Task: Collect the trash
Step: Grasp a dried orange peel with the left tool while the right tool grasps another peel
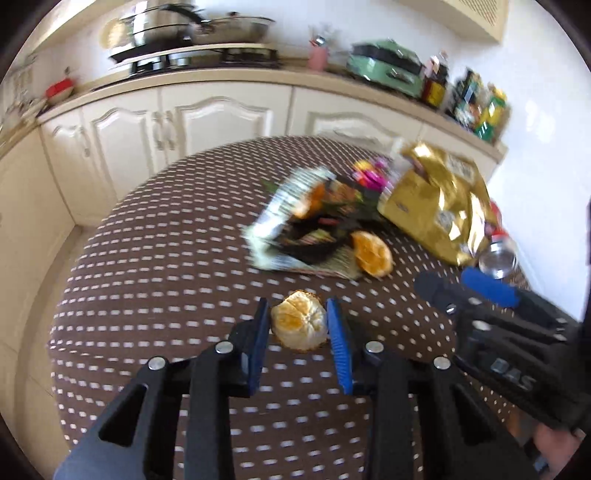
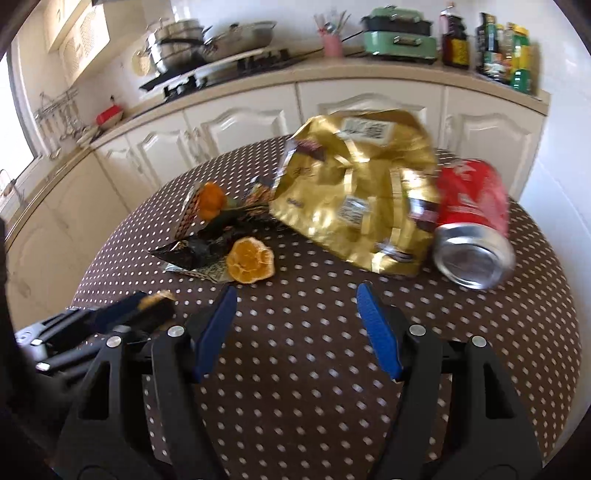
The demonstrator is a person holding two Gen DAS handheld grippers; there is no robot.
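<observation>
The red can is smeared by motion blur, its label unreadable. In the left wrist view it is mostly hidden behind the gold bag. The dark wrapper print cannot be read.

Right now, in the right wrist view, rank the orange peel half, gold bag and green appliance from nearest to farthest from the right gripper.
1. Orange peel half: on the table, ahead-left of the right gripper.
2. Gold bag: mid-table, behind the peel.
3. Green appliance: on the far counter.

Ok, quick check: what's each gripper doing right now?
Left gripper: shut on the orange peel.
Right gripper: open, holding nothing, over the table.
</observation>
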